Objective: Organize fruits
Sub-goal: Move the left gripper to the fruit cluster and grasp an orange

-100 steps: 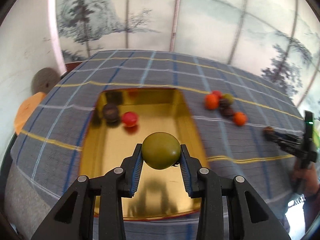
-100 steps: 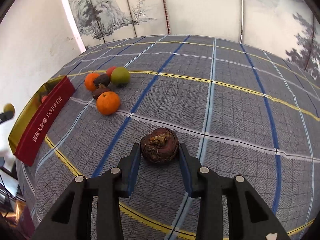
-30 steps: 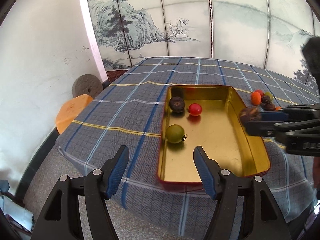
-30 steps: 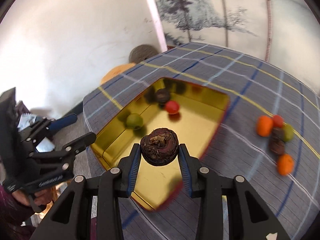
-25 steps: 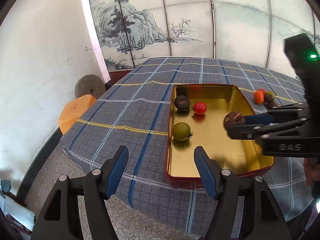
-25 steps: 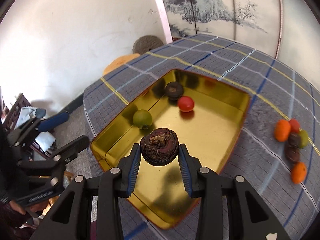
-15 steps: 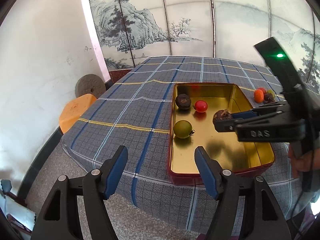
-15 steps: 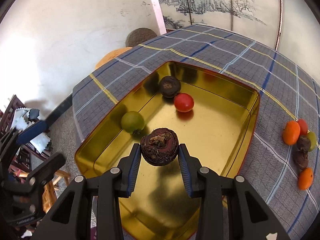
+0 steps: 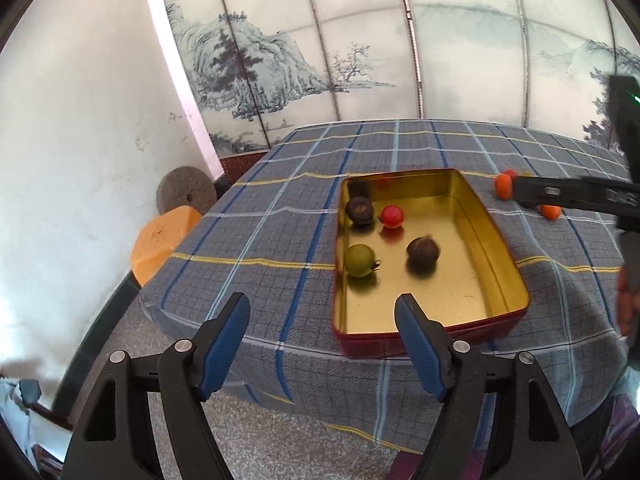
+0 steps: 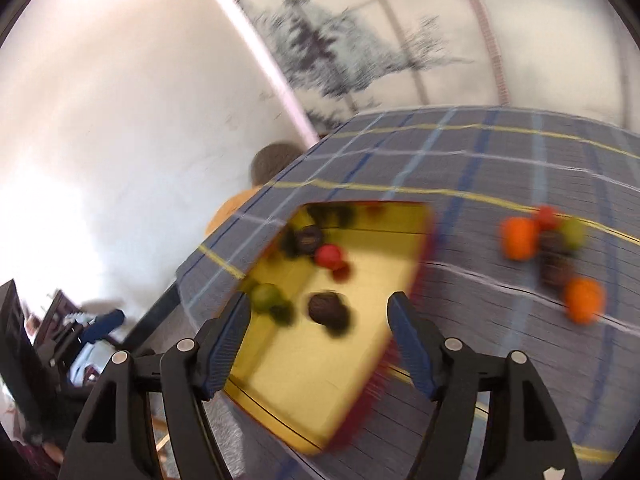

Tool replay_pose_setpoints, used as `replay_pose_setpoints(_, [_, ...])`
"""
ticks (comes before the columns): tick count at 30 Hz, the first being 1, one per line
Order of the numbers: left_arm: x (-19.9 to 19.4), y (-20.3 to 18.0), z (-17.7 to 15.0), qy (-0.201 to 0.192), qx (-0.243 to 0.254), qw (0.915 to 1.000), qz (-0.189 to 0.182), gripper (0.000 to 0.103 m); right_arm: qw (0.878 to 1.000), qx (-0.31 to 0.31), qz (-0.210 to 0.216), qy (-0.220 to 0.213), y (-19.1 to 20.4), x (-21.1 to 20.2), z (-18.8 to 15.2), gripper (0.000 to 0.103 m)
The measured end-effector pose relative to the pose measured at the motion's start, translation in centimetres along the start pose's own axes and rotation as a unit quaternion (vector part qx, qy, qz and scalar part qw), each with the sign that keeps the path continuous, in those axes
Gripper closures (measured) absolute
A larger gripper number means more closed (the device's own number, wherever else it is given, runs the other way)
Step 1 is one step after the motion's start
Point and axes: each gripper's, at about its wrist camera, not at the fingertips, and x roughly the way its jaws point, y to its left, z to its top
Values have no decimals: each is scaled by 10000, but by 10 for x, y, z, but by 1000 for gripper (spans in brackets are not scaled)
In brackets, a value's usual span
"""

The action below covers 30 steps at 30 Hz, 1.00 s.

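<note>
Plaid blue-grey cloth covers the table [image 9: 280, 208], with a painted landscape screen [image 9: 360, 48] behind it. Right gripper [image 10: 320, 336]: its jaws are opening, blue pads spread and nothing between them; the dark brown fruit [image 10: 326, 309] lies below and beyond, on the floor of the gold tin [image 10: 360, 248], though this view is smeared by motion. Left gripper [image 9: 322, 338] hangs off the table's near edge, its jaws also opening and empty. Inside the tin sit a green fruit [image 9: 359, 260] at near left, the brown one [image 9: 422, 251] to its right, a second dark fruit [image 9: 360, 210] and a red one [image 9: 391, 216] farther back. Loose fruits [image 10: 552, 256] lie on the cloth to the tin's right, partly hidden by the right gripper in the left wrist view.
</note>
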Motion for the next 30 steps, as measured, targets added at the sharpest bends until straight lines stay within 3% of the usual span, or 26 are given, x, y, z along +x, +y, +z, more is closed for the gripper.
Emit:
replay_pose_setpoints(5, [-8,-23,7,-54,173,9996,-239,27,9940,322,-1004,-288,-59,-59,-19,25])
replay_pose_setpoints(9, [-14,-43,13,-120,380,9984,-405,27,9777,434,-2018,-398,-103,-98,-29,22])
replay_pose_setpoints(13, [-14,-70,19,-112,717,9961,-504,27,9609,382,-2713,-393,-132,-124,-39,13])
replay_pose_setpoints(18, [-6,-102,35,-154,1032,9925,-635,27,9483,662,-3064,-501,-170,-145,-39,6])
replay_pose_setpoints(20, [0,-115,43,-152,1088,9914,-712,27,9487,877,-2990,-542,-187,-148,-38,6])
replay_pose_setpoints(30, [48,-159,80,263,881,9857,-1413,27,9196,817,-3833,-277,-219,-132,-34,0])
